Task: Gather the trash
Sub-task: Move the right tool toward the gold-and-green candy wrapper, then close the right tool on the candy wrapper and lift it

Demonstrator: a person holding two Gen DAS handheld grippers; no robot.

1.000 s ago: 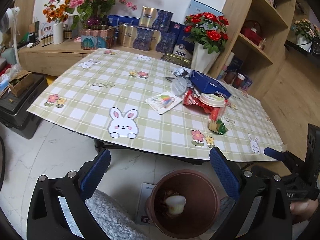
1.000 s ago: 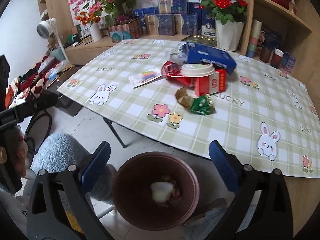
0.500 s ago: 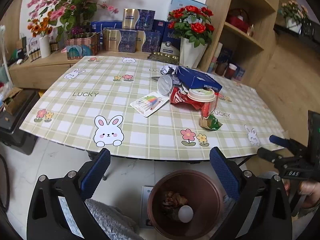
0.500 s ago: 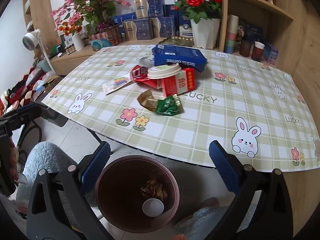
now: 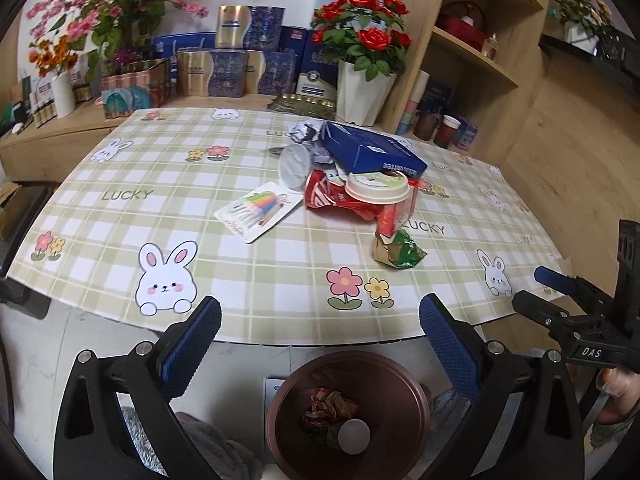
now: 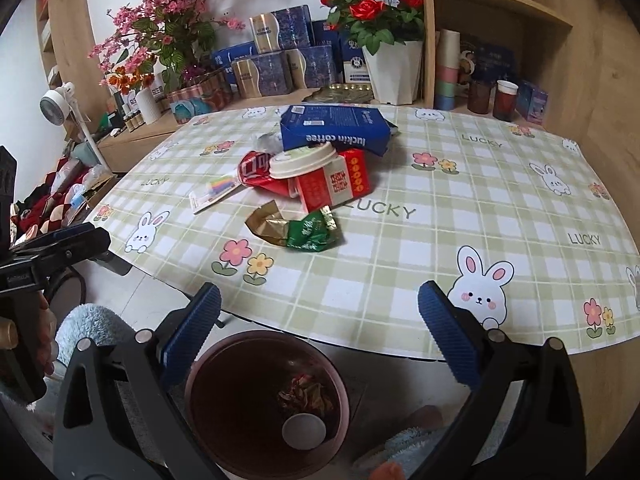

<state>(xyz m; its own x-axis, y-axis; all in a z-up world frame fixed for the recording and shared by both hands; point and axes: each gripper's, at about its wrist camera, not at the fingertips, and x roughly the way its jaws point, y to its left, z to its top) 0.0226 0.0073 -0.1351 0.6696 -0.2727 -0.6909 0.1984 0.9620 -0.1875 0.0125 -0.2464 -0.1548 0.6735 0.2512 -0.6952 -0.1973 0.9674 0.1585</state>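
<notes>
Both the left gripper (image 5: 320, 336) and the right gripper (image 6: 319, 334) hang spread and empty above the brown bin (image 5: 404, 376), which holds crumpled wrappers. Beyond, on the counter (image 6: 440, 240), lie a green wrapper (image 6: 312, 232), red carton (image 6: 336, 180), and blue box (image 6: 336, 128).

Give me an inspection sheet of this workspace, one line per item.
Surface: table with checked bunny cloth.
Job's things: green wrapper, red carton, cup lid, crushed can, blue coffee box piled mid-table; brown bin on the floor holds scraps.
Clutter: marker card.
Grippers: left claw and right claw open, empty, above the bin.
Cables: nothing seen.
Surroundings: rose pot, gift boxes, shelves.
</notes>
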